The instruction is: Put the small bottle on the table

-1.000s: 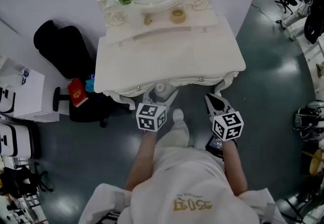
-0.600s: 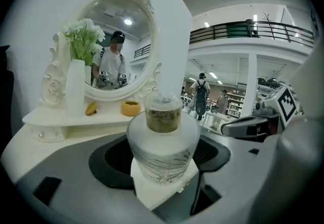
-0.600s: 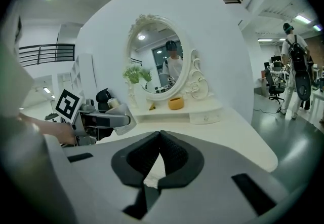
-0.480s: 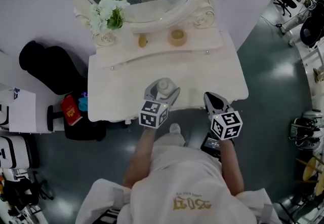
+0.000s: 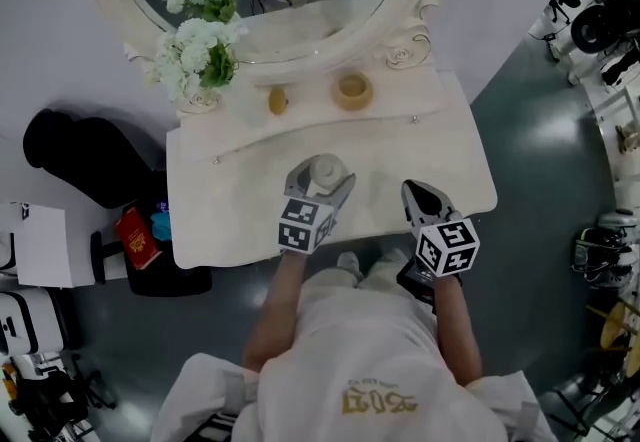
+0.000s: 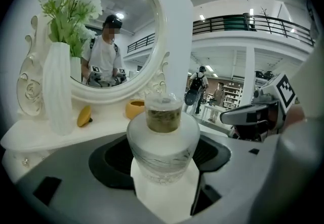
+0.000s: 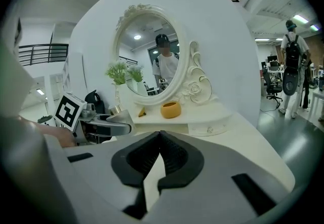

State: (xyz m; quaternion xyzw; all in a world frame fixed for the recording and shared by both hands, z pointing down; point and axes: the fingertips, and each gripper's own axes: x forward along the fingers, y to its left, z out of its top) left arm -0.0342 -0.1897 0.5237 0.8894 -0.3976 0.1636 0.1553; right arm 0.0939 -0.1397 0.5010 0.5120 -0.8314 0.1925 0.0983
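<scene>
Carrying two grippers, one in each hand. Clamping one small bottle (image 6: 162,137) between the two jaws of the left gripper (image 5: 318,186), upright, with its frosted body below and an olive-coloured neck under a clear cap above. Hanging with it over the front middle of the table (image 5: 225,205); impossible to tell whether the base is touching the top. Pressing the two jaws of the right gripper (image 5: 418,196) together on nothing, over the table's front right, near the bottle but apart from it. Standing on the raised back shelf: one white vase (image 5: 197,98) of white flowers at the left, one small yellow piece (image 5: 277,101) near the middle, one round ochre bowl (image 5: 352,88) to its right, all three apart. Rising behind them: one oval mirror (image 5: 330,15) in a carved white frame, reflecting both grippers. Lying left of the table, lower down: one black bag (image 5: 80,155) and one red item (image 5: 132,227).
</scene>
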